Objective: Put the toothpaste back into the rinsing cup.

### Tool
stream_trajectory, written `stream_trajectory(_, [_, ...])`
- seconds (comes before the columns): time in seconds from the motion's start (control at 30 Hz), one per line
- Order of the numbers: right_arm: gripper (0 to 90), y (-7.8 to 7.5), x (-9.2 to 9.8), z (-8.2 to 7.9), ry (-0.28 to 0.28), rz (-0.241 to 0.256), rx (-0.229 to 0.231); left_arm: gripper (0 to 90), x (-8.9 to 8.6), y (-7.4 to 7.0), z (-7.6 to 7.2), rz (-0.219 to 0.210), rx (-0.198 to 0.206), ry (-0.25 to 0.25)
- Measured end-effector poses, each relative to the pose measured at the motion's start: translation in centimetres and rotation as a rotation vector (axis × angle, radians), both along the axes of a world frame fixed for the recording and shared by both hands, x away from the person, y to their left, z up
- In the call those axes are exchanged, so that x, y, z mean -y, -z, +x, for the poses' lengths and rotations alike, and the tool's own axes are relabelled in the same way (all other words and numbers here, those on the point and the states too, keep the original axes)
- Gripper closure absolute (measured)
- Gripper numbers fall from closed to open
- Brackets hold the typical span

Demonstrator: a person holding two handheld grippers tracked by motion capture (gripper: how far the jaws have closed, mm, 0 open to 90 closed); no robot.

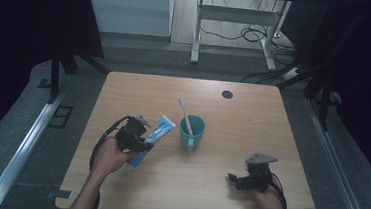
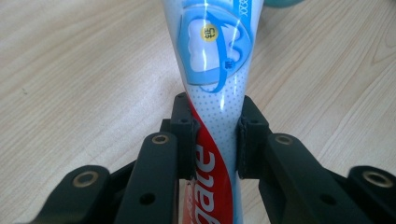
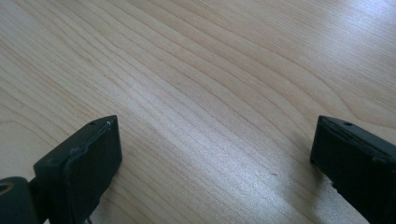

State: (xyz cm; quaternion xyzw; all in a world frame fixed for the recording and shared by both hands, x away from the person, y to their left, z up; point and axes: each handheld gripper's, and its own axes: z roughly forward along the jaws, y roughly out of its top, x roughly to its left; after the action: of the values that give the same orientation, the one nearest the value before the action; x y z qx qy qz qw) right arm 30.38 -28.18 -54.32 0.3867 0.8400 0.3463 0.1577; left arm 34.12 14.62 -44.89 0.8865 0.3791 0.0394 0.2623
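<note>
A blue, white and red toothpaste tube [image 1: 157, 131] lies at a slant on the wooden table [image 1: 243, 114], left of a teal mug [image 1: 192, 131]. A white toothbrush [image 1: 185, 114] stands in the mug. My left gripper [image 1: 143, 140] is shut on the tube. In the left gripper view the two black pads [image 2: 184, 135] press the tube [image 2: 215, 70] from both sides near its red lettering. My right gripper [image 1: 233, 178] rests low over the table near the front right. Its jaws are wide apart in the right gripper view [image 3: 215, 158], with bare wood between them.
A small dark round spot [image 1: 227, 94] marks the table near its far edge. Beyond the table stand a white desk frame [image 1: 230, 18] and loose cables [image 1: 249, 35] on the floor. Dark curtains hang at both sides.
</note>
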Motion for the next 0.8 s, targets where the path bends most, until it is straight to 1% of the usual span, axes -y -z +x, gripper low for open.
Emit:
stream_trajectory(0.03, [1.7,0.0,0.0,0.0,0.000,0.000,0.000,73.2,-0.1,-0.1,-0.1,-0.009,0.006,-0.008])
stream_trajectory(0.07, [1.7,0.0,0.0,0.0,0.000,0.000,0.000,73.2,-0.1,-0.1,-0.1,-0.009,0.006,-0.008])
stream_trajectory(0.1, [1.7,0.0,0.0,0.0,0.000,0.000,0.000,73.2,-0.3,-0.2,-0.1,-0.025,0.019,-0.010])
stream_trajectory(0.13, [1.7,0.0,0.0,0.0,0.000,0.000,0.000,73.2,-0.3,-0.2,-0.1,-0.025,0.019,-0.010])
stream_trajectory(0.17, [1.7,0.0,0.0,0.0,0.000,0.000,0.000,73.2,-0.5,-0.4,-0.2,-0.039,0.031,-0.019])
stream_trajectory(0.23, [1.7,0.0,0.0,0.0,0.000,0.000,0.000,73.3,-0.6,-0.5,-0.2,-0.049,0.048,-0.023])
stream_trajectory(0.27, [1.7,0.0,0.0,0.0,-0.001,0.000,0.000,73.2,-0.7,-0.6,-0.2,-0.051,0.056,-0.021])
stream_trajectory(0.3, [1.7,0.0,0.0,0.0,-0.001,0.000,0.000,73.2,-0.7,-0.6,-0.2,-0.051,0.056,-0.021])
stream_trajectory(0.33, [1.7,0.0,0.0,0.0,-0.001,0.000,0.000,73.3,-0.7,-0.8,-0.3,-0.064,0.067,-0.024])
stream_trajectory(0.37, [1.7,0.0,0.0,0.0,-0.001,-0.001,0.001,73.3,-0.7,-0.9,-0.3,-0.068,0.073,-0.025])
stream_trajectory(0.4, [1.7,0.0,0.0,0.0,-0.001,-0.001,0.001,73.3,-0.8,-1.0,-0.3,-0.073,0.083,-0.014])
stream_trajectory(0.43, [1.7,0.0,0.0,0.0,-0.001,-0.001,0.001,73.3,-0.8,-1.0,-0.3,-0.073,0.083,-0.014])
stream_trajectory(0.47, [1.7,0.0,0.0,0.0,-0.002,-0.001,0.001,73.3,-0.8,-1.2,-0.3,-0.089,0.091,-0.018])
stream_trajectory(0.5, [1.7,0.0,0.0,0.0,-0.002,-0.001,0.001,73.3,-0.8,-1.2,-0.3,-0.089,0.091,-0.018])
stream_trajectory(0.53, [1.7,0.0,0.0,0.0,-0.002,-0.001,0.002,73.3,-0.8,-1.4,-0.4,-0.103,0.099,-0.026])
stream_trajectory(0.63, [1.7,0.0,0.0,0.0,-0.001,-0.001,0.001,73.3,-0.7,-1.6,-0.5,-0.111,0.108,-0.029])
stream_trajectory(0.67, [1.6,0.0,0.0,0.0,-0.003,-0.002,0.004,73.3,-0.7,-1.8,-0.6,-0.122,0.118,-0.029])
stream_trajectory(0.7, [1.6,0.0,0.0,0.0,-0.003,-0.002,0.004,73.3,-0.7,-1.8,-0.6,-0.122,0.118,-0.029])
stream_trajectory(0.73, [1.7,0.0,0.0,0.0,-0.003,-0.002,0.003,73.4,-0.6,-2.0,-0.6,-0.135,0.125,-0.035])
stream_trajectory(0.8, [1.7,0.0,0.0,0.0,-0.002,-0.001,0.003,73.4,-0.6,-2.0,-0.6,-0.140,0.131,-0.032])
